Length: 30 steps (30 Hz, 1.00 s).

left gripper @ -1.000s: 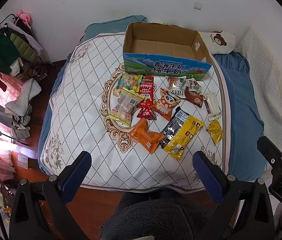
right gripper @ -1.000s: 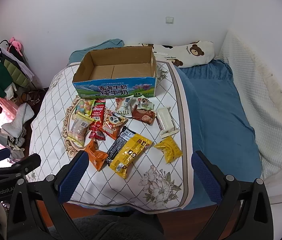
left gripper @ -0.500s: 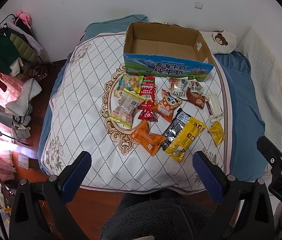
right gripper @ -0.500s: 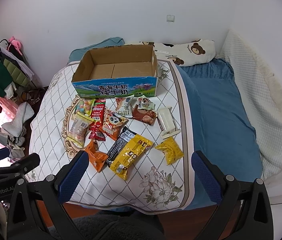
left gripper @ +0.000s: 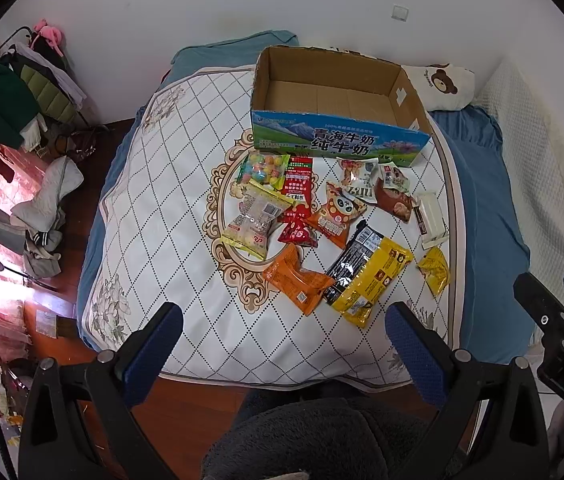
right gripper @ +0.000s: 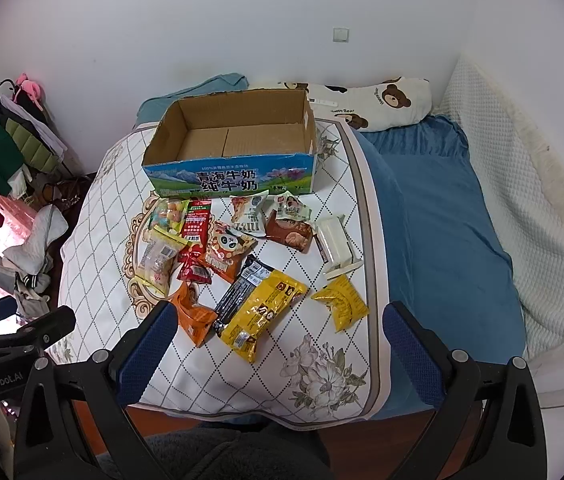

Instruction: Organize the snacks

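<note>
Snacks [left gripper: 321, 220] overlapping, box [right gripper: 234, 184] hiding packet tops

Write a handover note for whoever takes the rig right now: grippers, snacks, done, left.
Left gripper: open, empty, held above the near edge of the bed.
Right gripper: open, empty, likewise.
Cardboard box: on the white quilt, at the far end, nothing inside.
Snack packets: all loose on the quilt in front of the box; orange packet and yellow packet nearest, small yellow packet to the right.
Done: nothing packed.
Left: every packet.
</note>
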Available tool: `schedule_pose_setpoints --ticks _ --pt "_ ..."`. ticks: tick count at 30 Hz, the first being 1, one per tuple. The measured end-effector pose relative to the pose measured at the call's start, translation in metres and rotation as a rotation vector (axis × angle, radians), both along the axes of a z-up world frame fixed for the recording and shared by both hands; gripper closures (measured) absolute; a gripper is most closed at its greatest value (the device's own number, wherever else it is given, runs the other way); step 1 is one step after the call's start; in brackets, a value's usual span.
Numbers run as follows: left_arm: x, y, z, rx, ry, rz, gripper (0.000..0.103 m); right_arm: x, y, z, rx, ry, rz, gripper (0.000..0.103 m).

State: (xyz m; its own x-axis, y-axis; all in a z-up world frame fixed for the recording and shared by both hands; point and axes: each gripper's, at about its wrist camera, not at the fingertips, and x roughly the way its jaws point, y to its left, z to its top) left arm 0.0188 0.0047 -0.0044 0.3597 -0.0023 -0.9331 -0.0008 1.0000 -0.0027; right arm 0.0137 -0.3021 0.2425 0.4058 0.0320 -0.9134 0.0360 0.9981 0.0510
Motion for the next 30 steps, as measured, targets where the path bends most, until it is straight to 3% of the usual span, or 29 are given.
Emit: schedule_pose_setpoints --ticks 30 --pt "0.0014 0.0022 0.0012 -0.007 0.007 0.002 0.000 0.0022 0.0039 -0.0033 0.024 0.024 0.000 0.000"
